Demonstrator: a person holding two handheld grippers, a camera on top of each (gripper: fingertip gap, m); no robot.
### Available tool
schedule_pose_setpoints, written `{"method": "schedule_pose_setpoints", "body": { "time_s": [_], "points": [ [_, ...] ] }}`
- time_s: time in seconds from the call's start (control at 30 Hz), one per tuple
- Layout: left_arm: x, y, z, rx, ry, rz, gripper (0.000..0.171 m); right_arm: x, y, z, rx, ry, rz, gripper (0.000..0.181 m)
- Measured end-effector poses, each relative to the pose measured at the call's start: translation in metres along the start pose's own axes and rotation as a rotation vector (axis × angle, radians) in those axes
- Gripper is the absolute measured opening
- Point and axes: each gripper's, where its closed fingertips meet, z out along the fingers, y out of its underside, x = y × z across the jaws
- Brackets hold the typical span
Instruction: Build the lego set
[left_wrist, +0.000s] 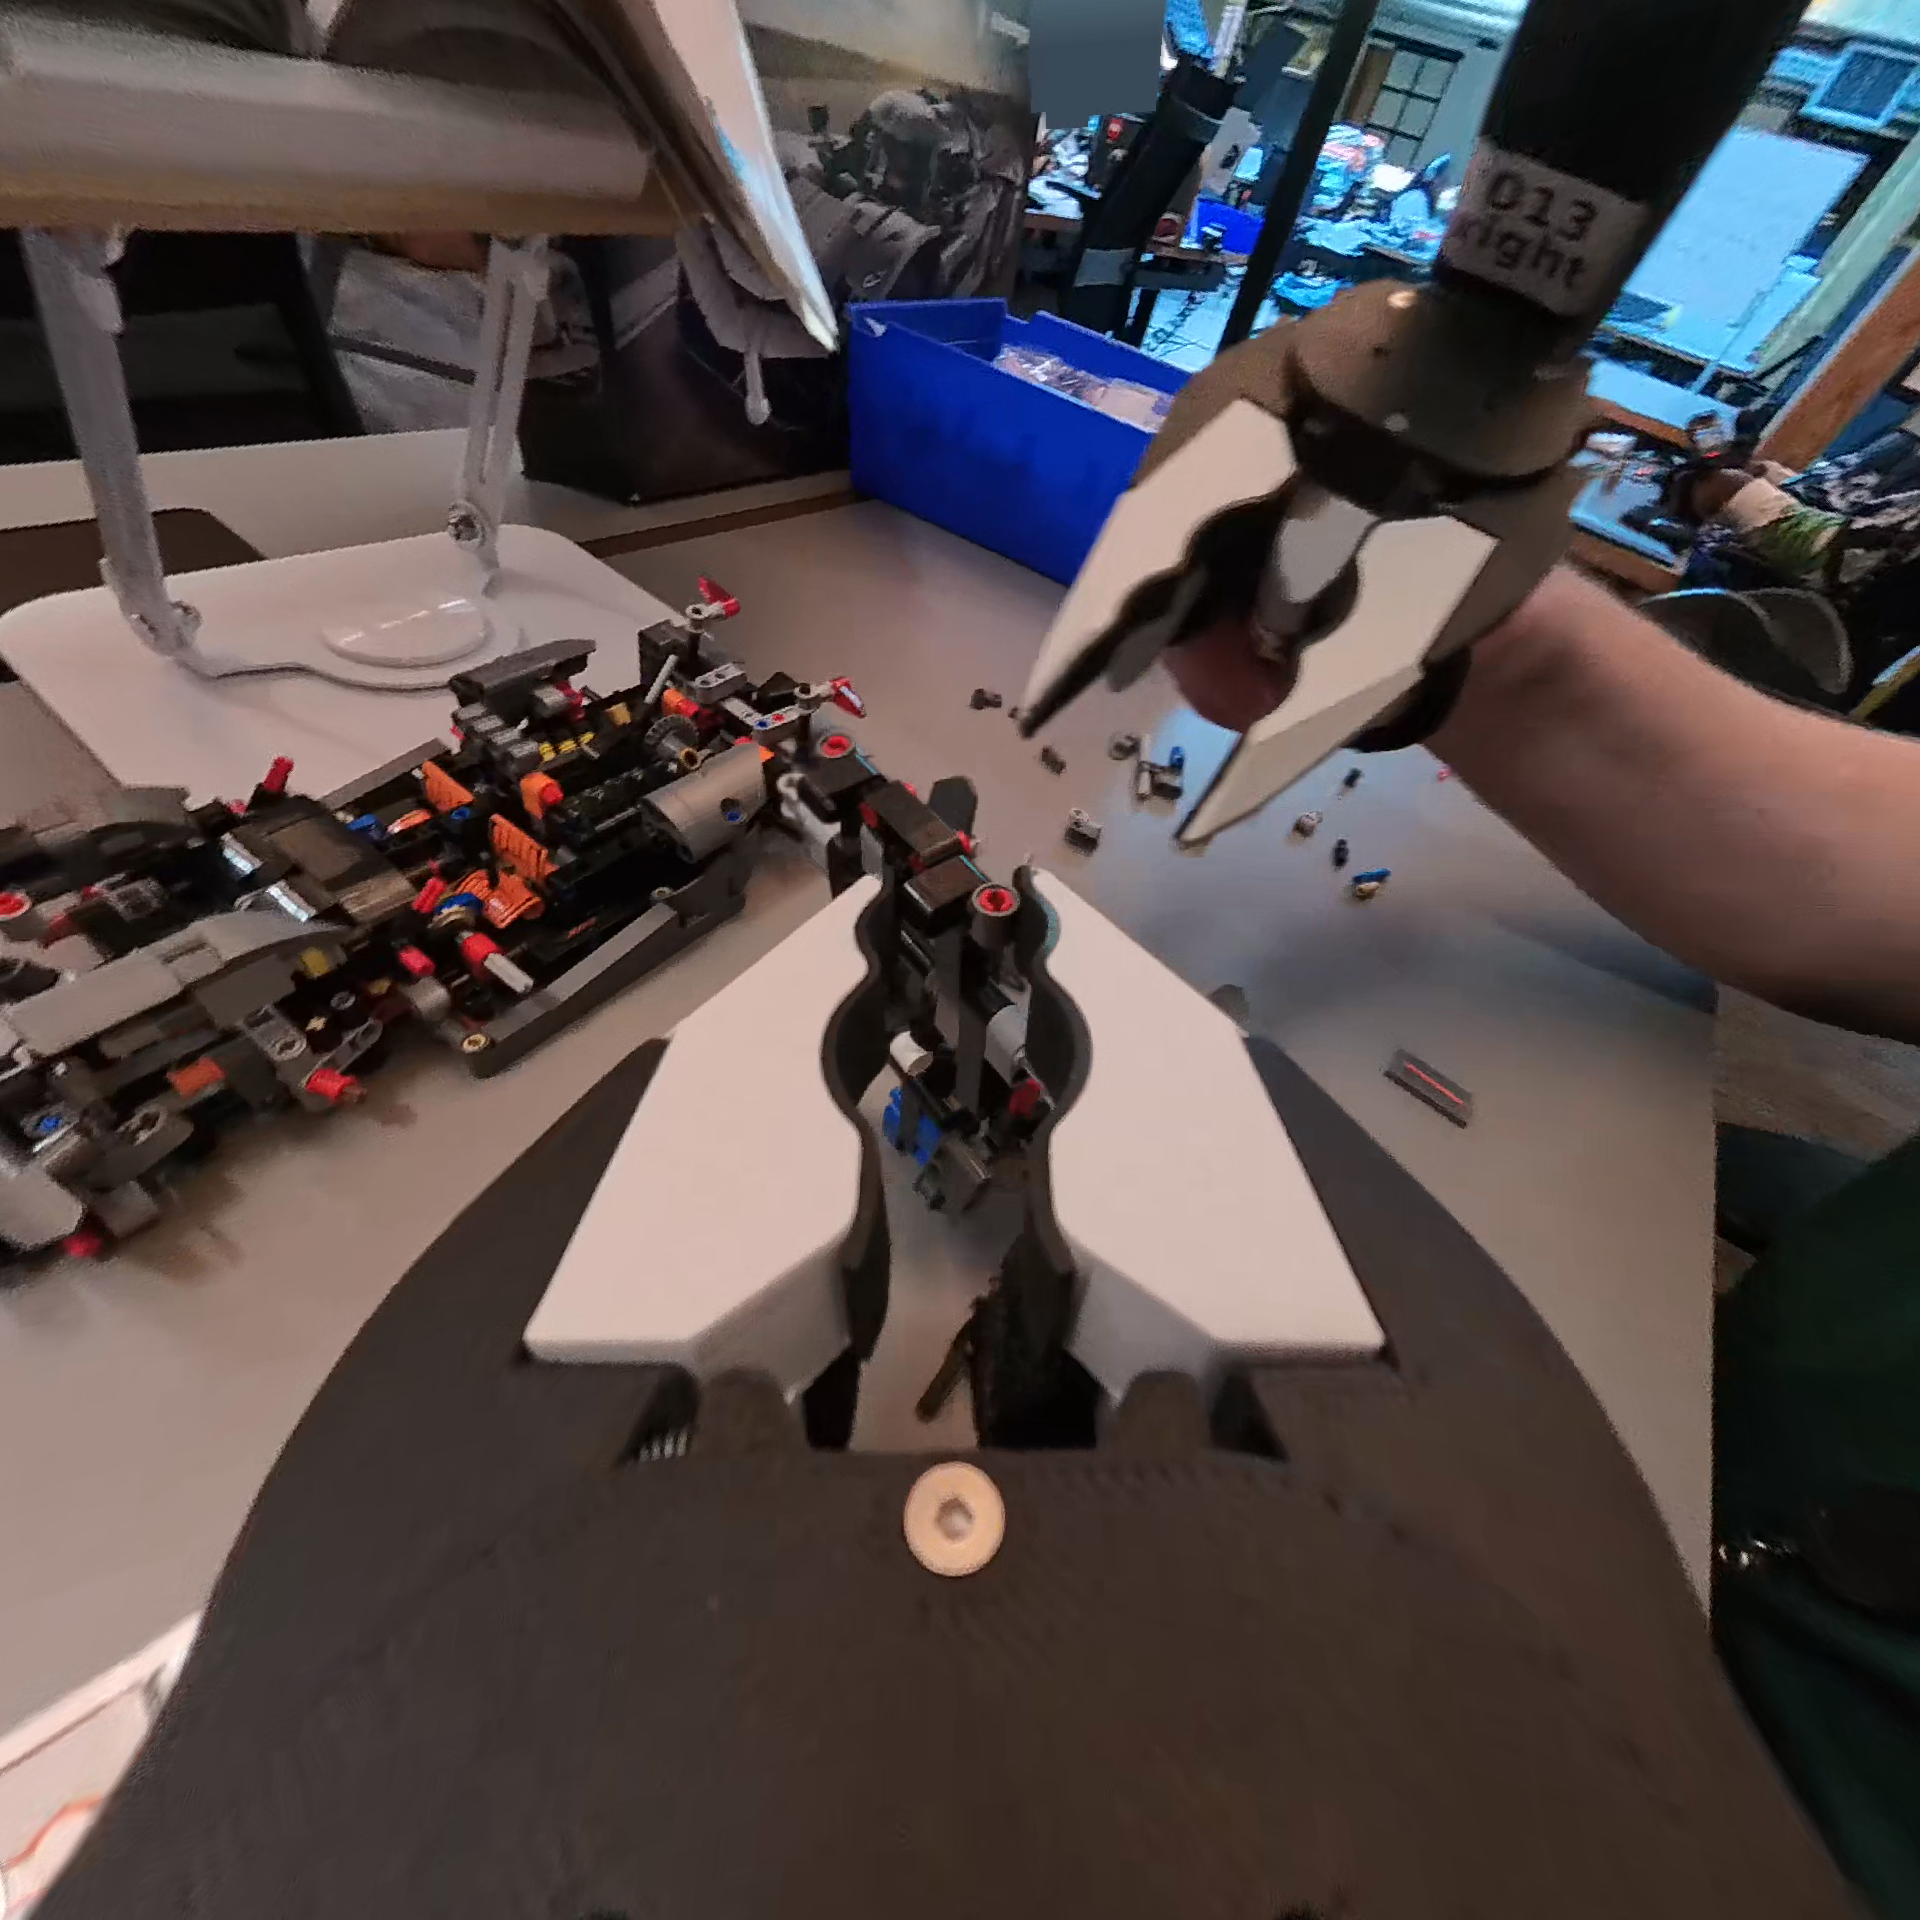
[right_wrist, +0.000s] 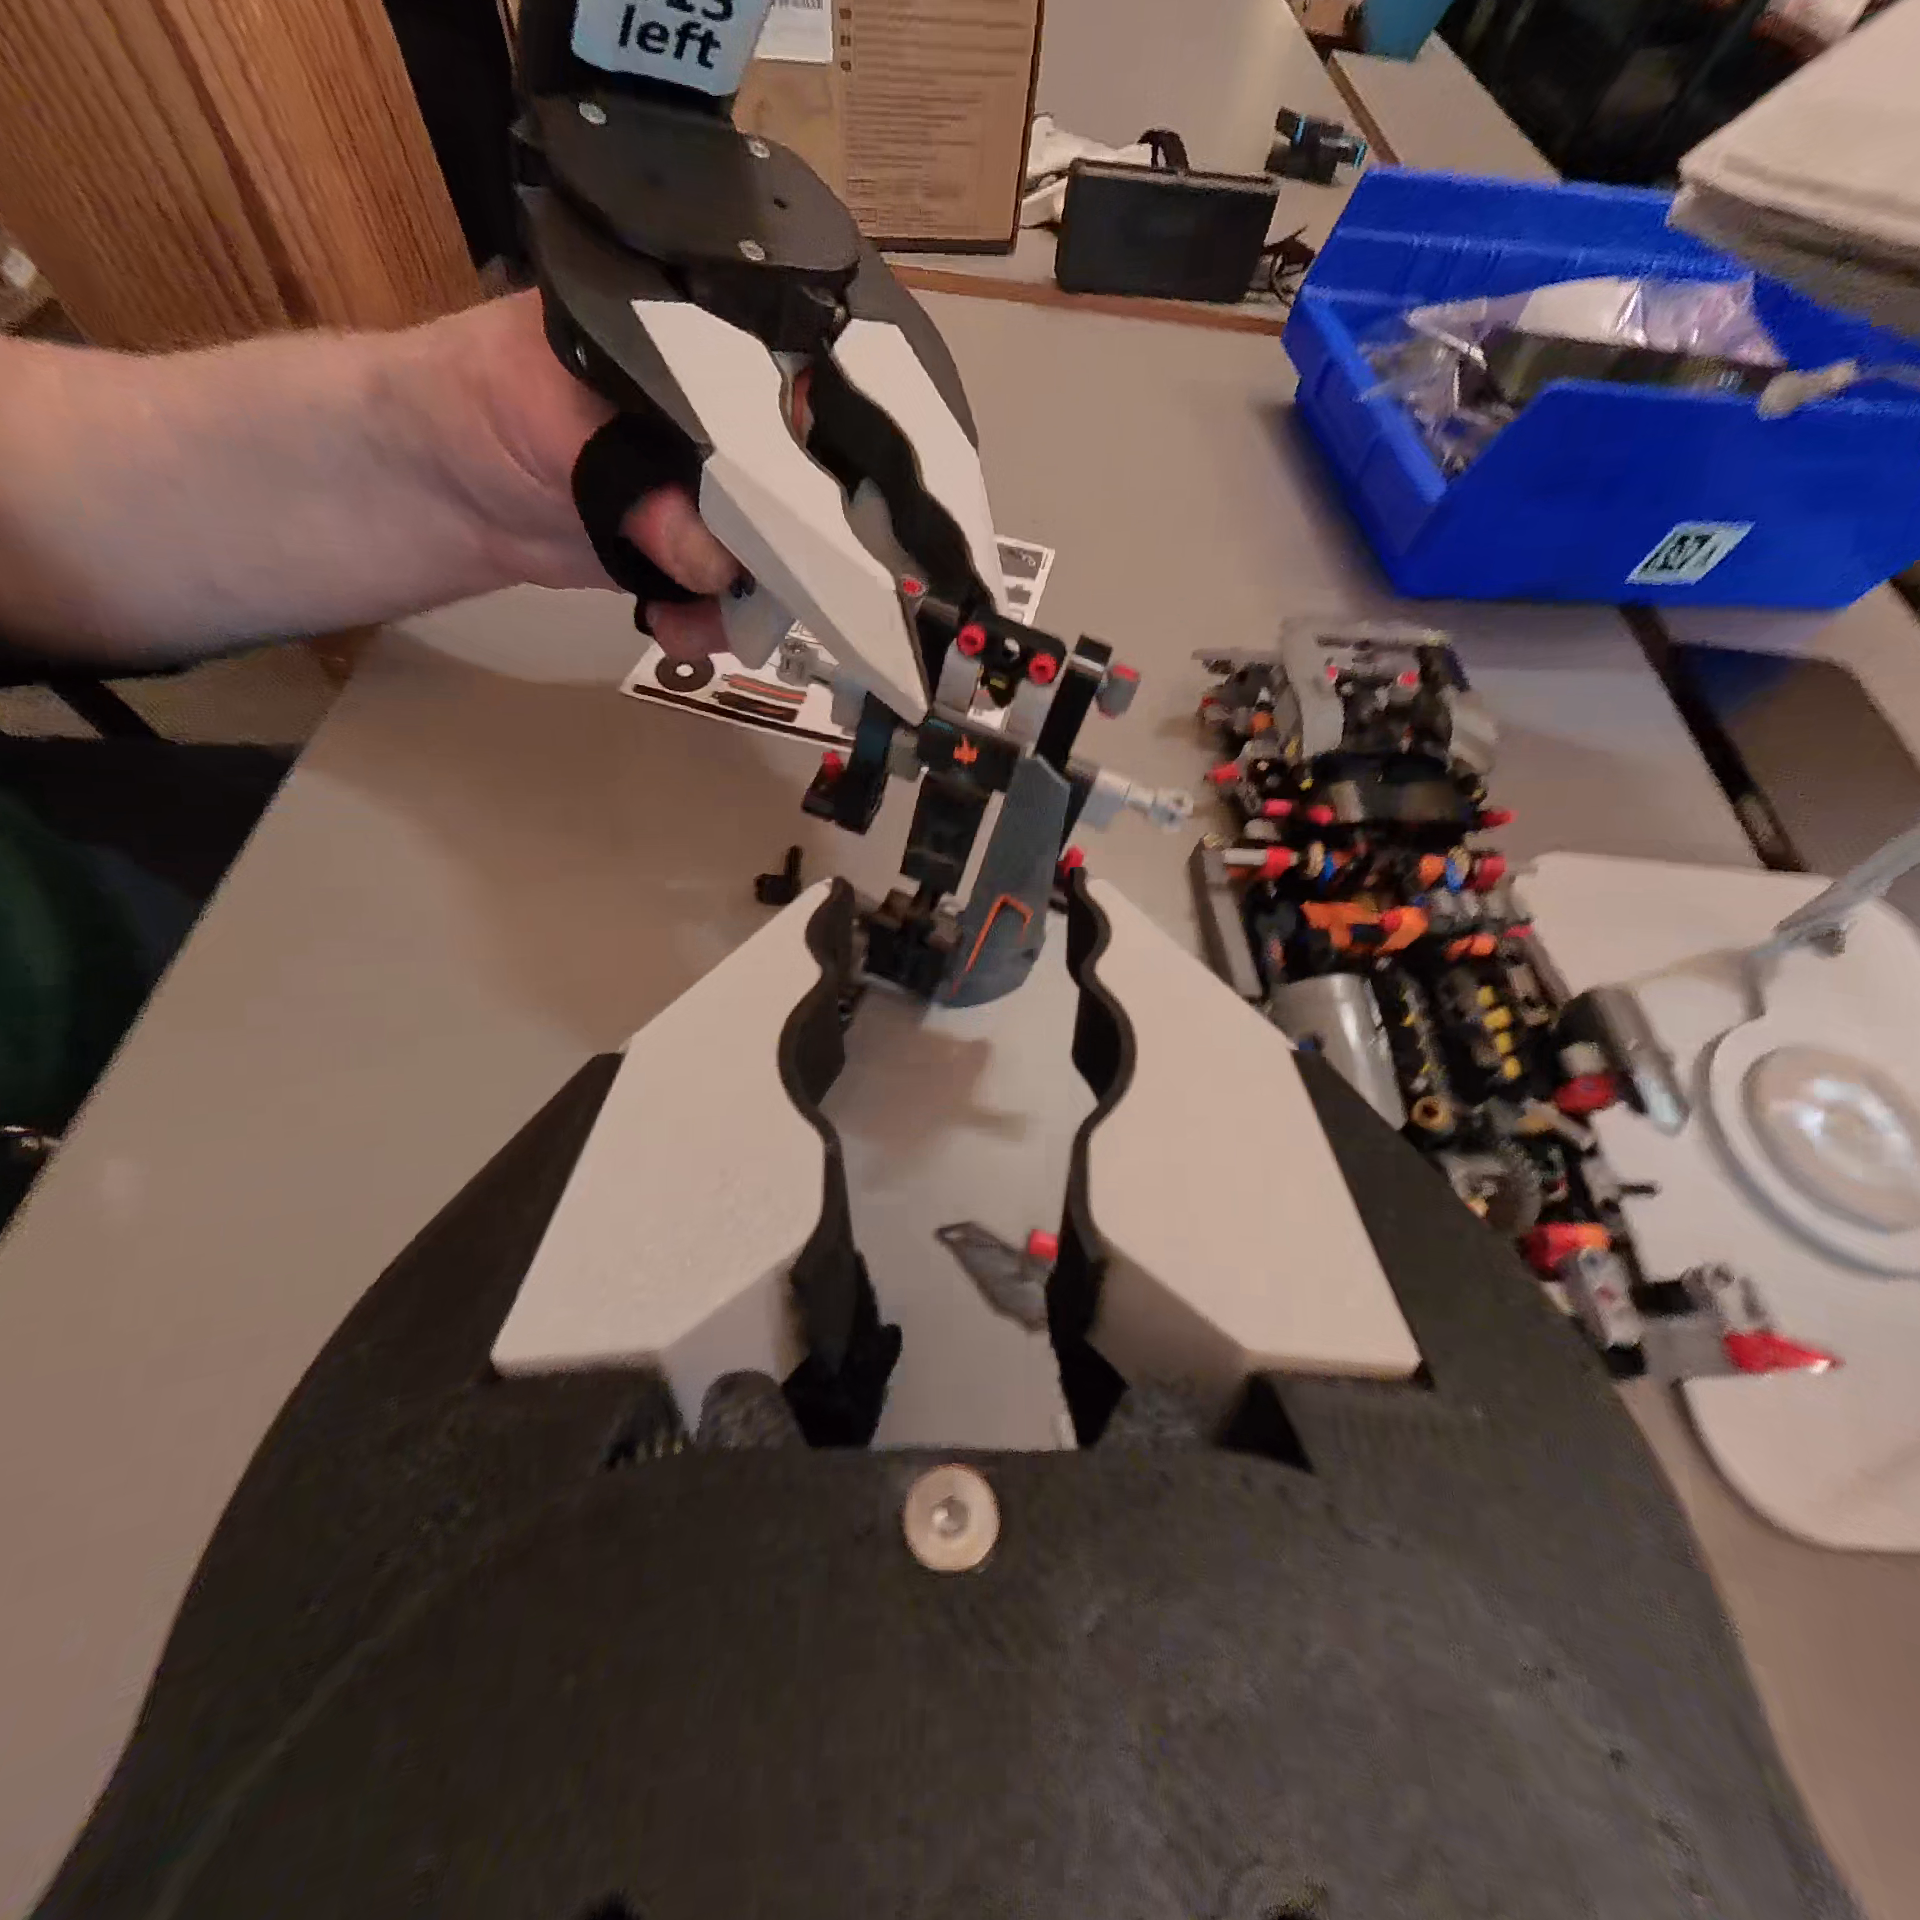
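Grey table (left_wrist: 1195, 935) in cluttered workshop; left fingers (left_wrist: 862, 956) clasping lego sub-assembly (left_wrist: 956, 997), right fingers (left_wrist: 1299, 748) spread.

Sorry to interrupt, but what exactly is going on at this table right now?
A person is building a Lego vehicle with two handheld grippers. The left gripper is shut on a small black sub-assembly held above the table. The right gripper hangs open and empty over loose small pieces. The main model lies beside a white lamp base, with a blue bin behind.
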Motion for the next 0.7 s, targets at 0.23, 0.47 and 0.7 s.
{"method": "schedule_pose_setpoints", "body": {
  "time_s": [0.23, 0.47, 0.7],
  "points": [
    [0.003, 0.0, 0.008, -0.053, 0.042, 0.052, 0.018, 0.004, -0.006, 0.023, -0.037, -0.054, -0.178, 0.036],
    [-0.004, 0.0, 0.011, -0.074, 0.023, 0.066, 0.019, -0.006, 0.021, 0.02, -0.155, -0.128, -0.21, 0.022],
    [-0.013, 0.001, 0.008, -0.059, 0.021, 0.022, 0.018, -0.026, 0.054, 0.015, -0.236, -0.158, -0.206, 0.005]
  ]
}}
